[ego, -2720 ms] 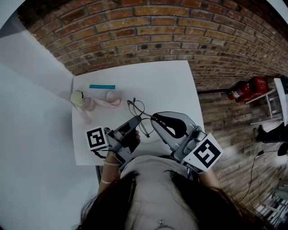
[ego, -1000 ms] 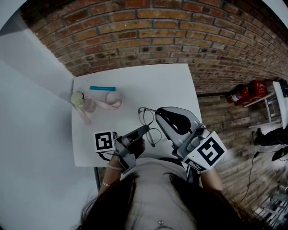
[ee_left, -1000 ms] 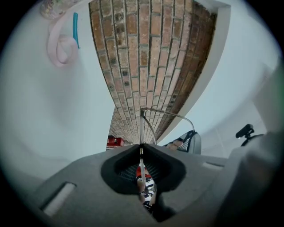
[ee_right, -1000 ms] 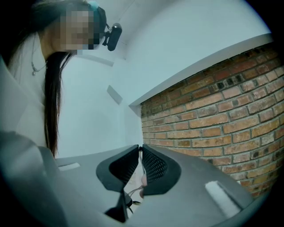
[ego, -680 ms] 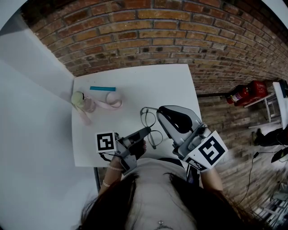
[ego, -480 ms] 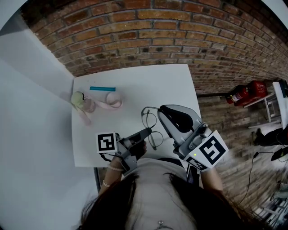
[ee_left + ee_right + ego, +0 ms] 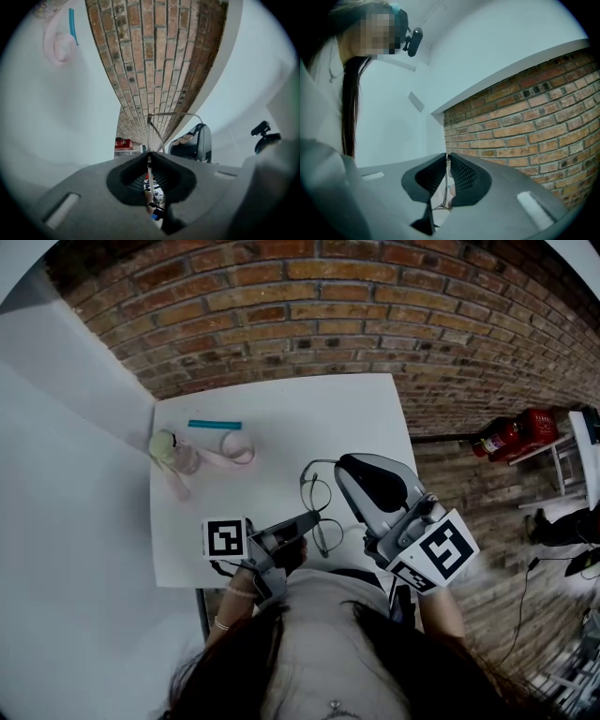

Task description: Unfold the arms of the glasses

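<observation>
Thin wire-rimmed glasses hang over the front edge of the white table, held between both grippers. My left gripper comes in from the left and is shut on the frame near the lenses. In the left gripper view its jaws pinch the wire, and one arm of the glasses curves away towards the right gripper. My right gripper is shut on that arm's far end. In the right gripper view the wire runs between the shut jaws.
At the table's back left lie a teal stick, a pink strap and a small green-topped bottle. A brick wall stands behind the table. A red fire extinguisher stands on the floor to the right.
Both grippers have shifted right with the glasses. The right gripper has drawn the arm outward, away from the lenses, so the glasses sit more spread than a second ago.
</observation>
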`<state>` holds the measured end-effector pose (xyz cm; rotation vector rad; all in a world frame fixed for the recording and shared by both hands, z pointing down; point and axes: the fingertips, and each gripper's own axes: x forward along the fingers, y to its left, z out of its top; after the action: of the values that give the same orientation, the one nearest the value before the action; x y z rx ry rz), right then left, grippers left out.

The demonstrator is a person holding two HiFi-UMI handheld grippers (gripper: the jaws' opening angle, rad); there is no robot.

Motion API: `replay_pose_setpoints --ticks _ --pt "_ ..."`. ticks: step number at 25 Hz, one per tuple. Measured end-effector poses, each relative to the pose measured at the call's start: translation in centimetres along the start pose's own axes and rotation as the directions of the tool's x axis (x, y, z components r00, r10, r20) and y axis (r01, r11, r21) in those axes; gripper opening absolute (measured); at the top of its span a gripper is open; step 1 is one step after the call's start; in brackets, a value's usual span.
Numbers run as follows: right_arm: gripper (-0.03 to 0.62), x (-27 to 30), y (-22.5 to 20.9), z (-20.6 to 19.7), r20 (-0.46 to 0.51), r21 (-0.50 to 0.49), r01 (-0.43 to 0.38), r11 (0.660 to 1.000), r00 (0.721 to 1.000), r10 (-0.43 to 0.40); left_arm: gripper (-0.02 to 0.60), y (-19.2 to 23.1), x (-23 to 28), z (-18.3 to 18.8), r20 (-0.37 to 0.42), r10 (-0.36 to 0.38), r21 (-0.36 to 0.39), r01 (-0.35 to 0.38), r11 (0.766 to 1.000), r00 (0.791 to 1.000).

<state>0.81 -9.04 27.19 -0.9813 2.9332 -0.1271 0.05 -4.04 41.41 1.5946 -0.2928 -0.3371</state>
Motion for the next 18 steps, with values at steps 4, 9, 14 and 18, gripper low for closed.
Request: replay_pose_setpoints --ticks 4,9,14,18 --pt "0.034 -0.09 -0.16 -0.04 0.002 0.004 0.004 1.000 1.000 -0.004 0.021 -0.04 -0.01 -0.29 -0.017 -0.004 0.007 0.004 1.000 1.000" --pt "0.035 -0.19 -0.35 -0.29 0.005 0.010 0.011 1.000 1.000 -0.011 0.025 -0.11 0.10 -0.62 -0.035 -0.017 0.006 0.017 1.000 0.999" --pt "0.035 -0.31 -0.04 -0.37 0.013 0.024 -0.012 1.000 1.000 0.011 0.023 0.29 -0.16 -0.03 -0.005 -0.012 -0.007 0.012 1.000 1.000" --pt "0.037 -0.30 -0.07 -0.11 0.026 0.034 -0.019 0.999 0.999 0.018 0.021 0.03 -0.07 0.22 0.002 -0.022 -0.014 0.022 1.000 1.000"
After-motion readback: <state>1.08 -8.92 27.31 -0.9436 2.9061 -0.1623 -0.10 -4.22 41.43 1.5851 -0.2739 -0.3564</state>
